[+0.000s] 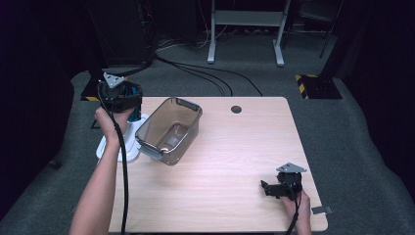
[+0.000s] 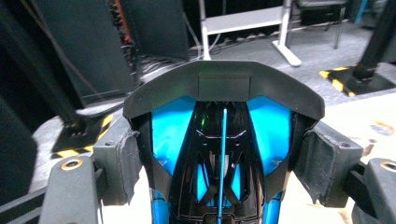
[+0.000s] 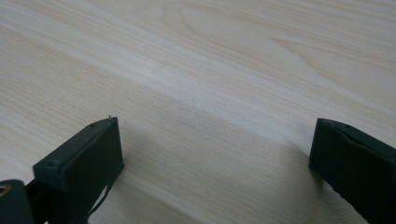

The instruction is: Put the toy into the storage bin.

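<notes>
My left gripper (image 1: 121, 96) is raised over the table's far left corner, shut on a black and blue plastic part (image 1: 133, 104). In the left gripper view both pads (image 2: 125, 161) press the sides of this part (image 2: 223, 140), which has a curved black top and bright blue panels. Just below it, a white base (image 1: 125, 142) lies at the table's left edge. A smoky clear plastic container (image 1: 169, 129) with a grey rim leans tilted against that base. My right gripper (image 1: 268, 188) rests low near the front right of the table; its jaws stand open (image 3: 212, 158) over bare wood.
The light wood table (image 1: 235, 161) has a round cable hole (image 1: 236, 109) near its far edge. A small grey tag (image 1: 322, 210) lies at the front right corner. Beyond the table are floor cables (image 1: 210, 73), a desk frame's legs (image 1: 244, 29) and a yellow-black striped stand foot (image 1: 308, 85).
</notes>
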Action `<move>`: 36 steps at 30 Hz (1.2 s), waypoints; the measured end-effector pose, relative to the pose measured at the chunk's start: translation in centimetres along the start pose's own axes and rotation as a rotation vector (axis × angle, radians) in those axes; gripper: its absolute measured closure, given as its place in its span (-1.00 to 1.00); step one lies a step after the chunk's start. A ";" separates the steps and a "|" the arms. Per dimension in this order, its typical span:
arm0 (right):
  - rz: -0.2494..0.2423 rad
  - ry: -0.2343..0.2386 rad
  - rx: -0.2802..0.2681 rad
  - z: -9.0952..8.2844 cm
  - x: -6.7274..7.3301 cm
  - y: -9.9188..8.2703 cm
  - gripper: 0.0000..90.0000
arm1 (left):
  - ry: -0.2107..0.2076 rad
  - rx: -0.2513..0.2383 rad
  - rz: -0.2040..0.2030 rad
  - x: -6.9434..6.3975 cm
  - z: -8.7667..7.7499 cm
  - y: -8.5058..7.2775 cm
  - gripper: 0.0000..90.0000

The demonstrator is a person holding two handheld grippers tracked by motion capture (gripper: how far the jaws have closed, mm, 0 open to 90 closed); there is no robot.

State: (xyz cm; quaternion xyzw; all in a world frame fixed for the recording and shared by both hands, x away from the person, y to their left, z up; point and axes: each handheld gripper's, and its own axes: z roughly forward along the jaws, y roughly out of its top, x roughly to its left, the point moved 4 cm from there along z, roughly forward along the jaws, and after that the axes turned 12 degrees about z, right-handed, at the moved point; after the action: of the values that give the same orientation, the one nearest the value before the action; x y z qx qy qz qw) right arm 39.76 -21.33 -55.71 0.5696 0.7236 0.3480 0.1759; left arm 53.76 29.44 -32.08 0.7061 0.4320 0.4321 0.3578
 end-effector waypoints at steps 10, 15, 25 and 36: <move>-0.002 -0.001 -0.001 0.0 0.0 0.0 -0.96 | -0.090 -0.039 0.022 -3.2 0.0 1.4 -0.44; 0.001 0.001 0.000 0.0 0.0 0.0 -0.96 | -0.121 -0.031 0.051 -4.9 0.4 1.2 -0.44; 0.000 0.000 0.000 0.0 0.0 0.0 -0.96 | -0.195 0.003 0.056 -6.9 1.3 -0.3 -0.44; -0.001 0.000 0.000 0.0 0.0 0.0 -0.96 | -0.253 0.068 0.057 -7.7 2.1 -2.3 -0.44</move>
State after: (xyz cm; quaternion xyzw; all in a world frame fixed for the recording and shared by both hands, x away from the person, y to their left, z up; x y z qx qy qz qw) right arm 39.75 -21.33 -55.70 0.5694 0.7237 0.3480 0.1762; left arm 53.01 22.97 -37.19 0.7786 0.3776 0.3348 0.3730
